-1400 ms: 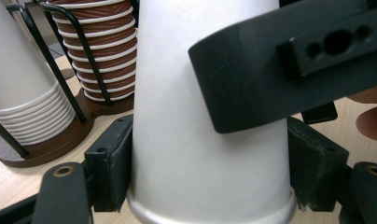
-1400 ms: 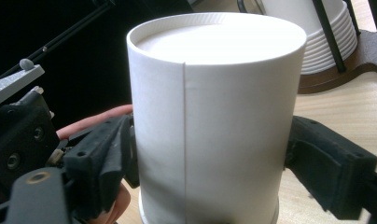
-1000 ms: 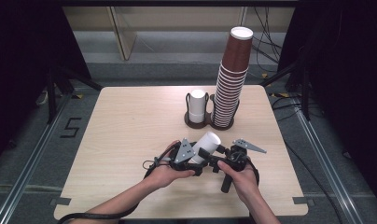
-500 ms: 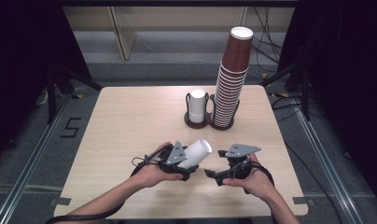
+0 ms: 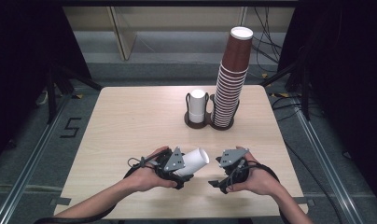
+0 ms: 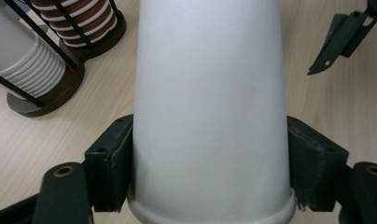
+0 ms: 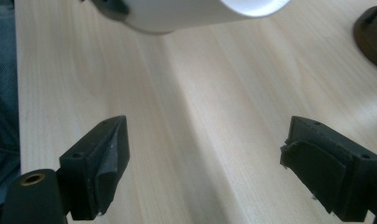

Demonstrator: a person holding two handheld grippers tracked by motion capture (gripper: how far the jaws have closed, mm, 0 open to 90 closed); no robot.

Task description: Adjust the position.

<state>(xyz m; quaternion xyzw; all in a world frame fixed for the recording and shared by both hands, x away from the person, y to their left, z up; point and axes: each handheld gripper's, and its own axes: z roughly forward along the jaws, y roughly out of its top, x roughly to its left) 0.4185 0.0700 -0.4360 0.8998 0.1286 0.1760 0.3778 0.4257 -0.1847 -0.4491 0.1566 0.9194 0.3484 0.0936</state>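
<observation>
Clearly one white cup (image 6: 210, 112) gripped, two cup stacks (image 5: 233, 79)

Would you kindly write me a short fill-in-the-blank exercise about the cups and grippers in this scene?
1. The left gripper is shut on a ____ paper cup.
2. The right gripper holds ____ between its open jaws.
3. The tall stack of cups in the holder is ____ in colour.
4. The grippers are held over a ____ table.

Missing words: white; nothing; brown; wooden

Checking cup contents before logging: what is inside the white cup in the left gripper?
Nothing can be judged: the white cup lies sideways in the left gripper, and its interior is hidden from every camera.
</observation>
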